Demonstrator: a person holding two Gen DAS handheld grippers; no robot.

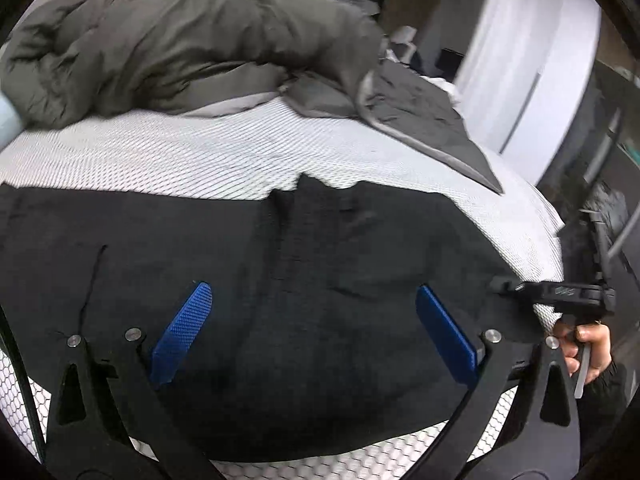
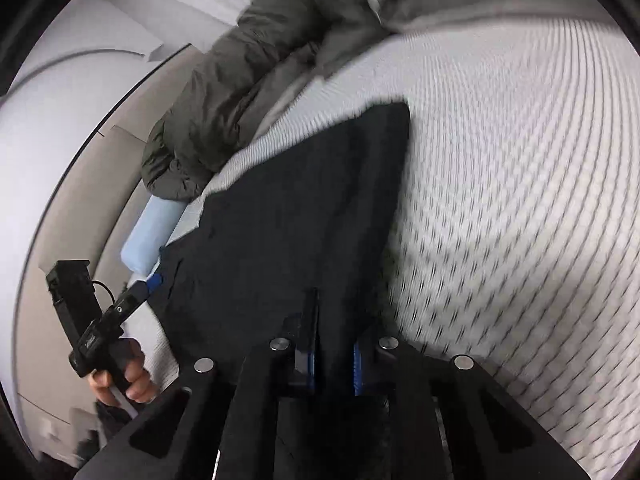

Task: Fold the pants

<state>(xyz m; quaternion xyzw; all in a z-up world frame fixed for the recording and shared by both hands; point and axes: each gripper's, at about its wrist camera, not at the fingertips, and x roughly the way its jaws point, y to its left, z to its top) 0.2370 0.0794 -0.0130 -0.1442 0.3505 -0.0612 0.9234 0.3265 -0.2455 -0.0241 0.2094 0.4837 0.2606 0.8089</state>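
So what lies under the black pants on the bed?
The black pants lie spread on the white patterned mattress cover, which shows all around them. The part of the cover directly beneath the pants is hidden, so anything lying there cannot be seen.

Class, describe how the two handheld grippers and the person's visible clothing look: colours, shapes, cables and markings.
Both grippers, left gripper and right gripper, have black angular arms, silver round rivets and blue textured pads. A thin black cable loops from the left one's body. A dark sleeve covers one wrist.
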